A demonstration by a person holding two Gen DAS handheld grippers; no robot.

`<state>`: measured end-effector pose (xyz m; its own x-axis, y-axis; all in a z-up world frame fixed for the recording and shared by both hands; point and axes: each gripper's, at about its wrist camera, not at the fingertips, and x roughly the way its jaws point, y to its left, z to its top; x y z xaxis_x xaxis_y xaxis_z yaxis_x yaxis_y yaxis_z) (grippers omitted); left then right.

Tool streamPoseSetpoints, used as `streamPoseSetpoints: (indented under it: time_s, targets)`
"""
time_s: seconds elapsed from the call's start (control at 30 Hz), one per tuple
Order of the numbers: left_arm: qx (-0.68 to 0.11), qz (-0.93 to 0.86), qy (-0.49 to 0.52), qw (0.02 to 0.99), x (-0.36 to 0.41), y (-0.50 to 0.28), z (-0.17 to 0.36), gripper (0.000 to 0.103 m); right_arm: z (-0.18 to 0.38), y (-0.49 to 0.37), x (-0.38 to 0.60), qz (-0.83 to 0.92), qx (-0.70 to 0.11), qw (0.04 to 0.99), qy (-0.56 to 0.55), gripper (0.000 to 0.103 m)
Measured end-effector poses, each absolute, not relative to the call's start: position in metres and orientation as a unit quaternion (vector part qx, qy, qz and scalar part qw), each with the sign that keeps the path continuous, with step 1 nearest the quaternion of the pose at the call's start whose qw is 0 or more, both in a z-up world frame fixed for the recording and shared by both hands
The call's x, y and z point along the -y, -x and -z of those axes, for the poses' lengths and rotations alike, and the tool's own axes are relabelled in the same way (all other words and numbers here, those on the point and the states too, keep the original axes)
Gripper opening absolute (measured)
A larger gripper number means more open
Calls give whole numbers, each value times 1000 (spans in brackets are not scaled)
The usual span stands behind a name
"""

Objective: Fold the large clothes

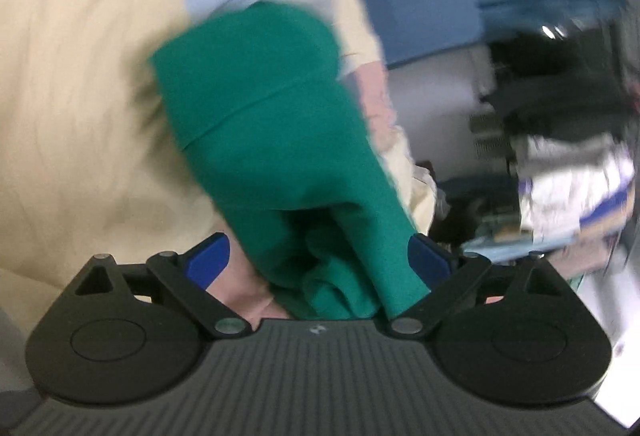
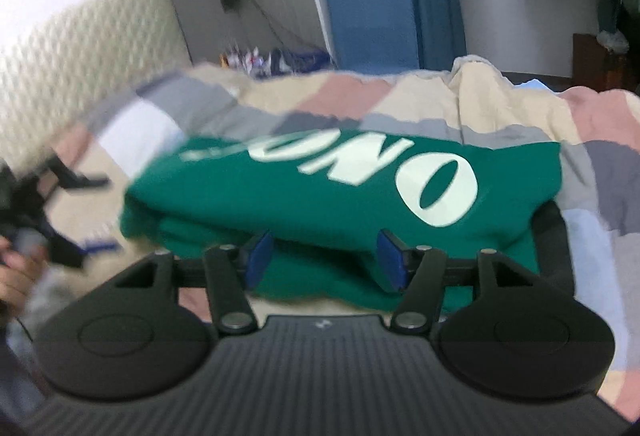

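The green sweatshirt lies folded on a bed with a patchwork quilt of pink, cream and grey patches. Its near edge sits between the blue pads of the right tongs, whose jaws stand apart with no pad pressing on the cloth. White letters run along its top layer, and its long axis goes across the right wrist view, from left to right.

In the blurred left wrist view, the left tongs are spread wide, and bunched green cloth lies between the pads, reaching away up the picture over the cream bedding; whether it touches them cannot be told.
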<state>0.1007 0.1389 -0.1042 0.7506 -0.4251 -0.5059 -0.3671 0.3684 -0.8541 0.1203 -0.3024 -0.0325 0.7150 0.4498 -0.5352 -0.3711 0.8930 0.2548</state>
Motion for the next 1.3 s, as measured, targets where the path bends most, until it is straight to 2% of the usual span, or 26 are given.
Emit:
streamPoseSetpoints:
  time_s: [0.13, 0.27, 0.6, 0.93, 1.2, 1.3]
  targets:
    - [-352, 2, 587, 729, -142, -122, 131, 98, 36, -126, 309, -194, -287, 931, -115, 60]
    - [-313, 19, 598, 737, -143, -132, 138, 99, 41, -140, 325, -170, -267, 930, -186, 60]
    - [-305, -21, 636, 709, -143, -115, 147, 103, 60, -181, 315, -131, -257, 944, -158, 62]
    - [-275, -45, 650, 707, -149, -123, 159, 103, 85, -188, 289, -156, -324, 928, -102, 62]
    - [-268, -67, 653, 706, -146, -141, 166, 103, 86, -184, 297, -157, -330, 920, -140, 62]
    - [-264, -64, 644, 715, -147, -151, 167, 103, 85, -181, 313, -162, -329, 908, -204, 62]
